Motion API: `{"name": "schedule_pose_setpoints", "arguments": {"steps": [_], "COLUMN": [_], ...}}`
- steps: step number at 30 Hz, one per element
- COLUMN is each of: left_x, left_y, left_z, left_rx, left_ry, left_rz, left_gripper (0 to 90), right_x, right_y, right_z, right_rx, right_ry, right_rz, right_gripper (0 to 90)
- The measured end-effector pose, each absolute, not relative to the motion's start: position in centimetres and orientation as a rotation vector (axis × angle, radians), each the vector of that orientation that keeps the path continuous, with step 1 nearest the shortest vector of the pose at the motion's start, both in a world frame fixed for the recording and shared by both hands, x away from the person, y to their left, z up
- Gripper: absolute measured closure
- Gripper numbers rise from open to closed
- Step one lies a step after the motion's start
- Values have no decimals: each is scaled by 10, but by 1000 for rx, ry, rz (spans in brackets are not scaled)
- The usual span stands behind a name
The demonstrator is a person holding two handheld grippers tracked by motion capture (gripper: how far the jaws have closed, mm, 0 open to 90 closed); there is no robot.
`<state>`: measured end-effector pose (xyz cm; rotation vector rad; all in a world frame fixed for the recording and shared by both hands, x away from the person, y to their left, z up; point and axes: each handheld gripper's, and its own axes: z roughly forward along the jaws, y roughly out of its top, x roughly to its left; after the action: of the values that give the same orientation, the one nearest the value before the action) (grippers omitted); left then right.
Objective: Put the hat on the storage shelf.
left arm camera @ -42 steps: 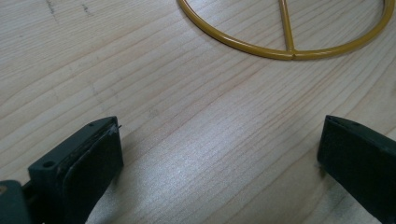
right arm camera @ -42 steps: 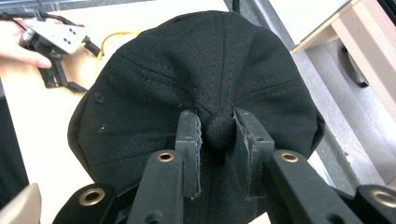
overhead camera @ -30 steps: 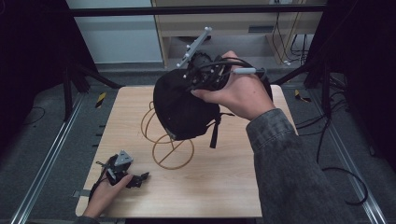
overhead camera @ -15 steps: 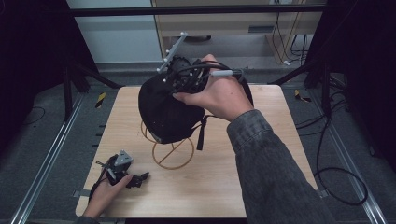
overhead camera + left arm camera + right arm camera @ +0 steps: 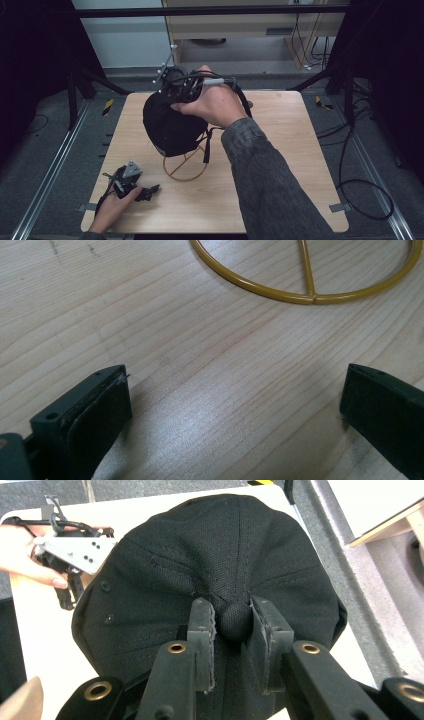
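Right gripper point(image 5: 231, 625) pinches the crown button of our black cap point(image 5: 170, 125), held over the wire stand point(image 5: 186, 167) at table centre. Soft, light cloth sags; that button holds best. Left gripper point(image 5: 150, 192), jaws wide, rests at seven o'clock.

Round yellow wire stand point(image 5: 185, 166) being largely covered by the black fabric baseball cap point(image 5: 170, 125) in the high view, its ring being cropped by the left gripper view's top edge, cap's brim lying hidden
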<state>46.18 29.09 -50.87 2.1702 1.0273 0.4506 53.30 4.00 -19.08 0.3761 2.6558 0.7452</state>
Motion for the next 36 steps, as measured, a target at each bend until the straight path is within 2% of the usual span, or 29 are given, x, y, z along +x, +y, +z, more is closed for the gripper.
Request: {"name": "schedule_pose_setpoints", "arguments": {"steps": [19,26,36], "left_x": [462,462,462], "left_y": [291,291,291], "left_z": [-509,-509,-509], "left_rx": [2170,2170,2172], "left_ry": [1028,1027,1025], "left_rz": [451,451,453], "left_gripper": [0,0,0], "right_x": [551,550,544], "right_y": [55,53,41], "right_z": [-216,-213,-211], "right_rx": [411,434,443], "right_ry": [2696,2676,2664], "right_rz": [718,768,782], "right_gripper": [711,637,634]}}
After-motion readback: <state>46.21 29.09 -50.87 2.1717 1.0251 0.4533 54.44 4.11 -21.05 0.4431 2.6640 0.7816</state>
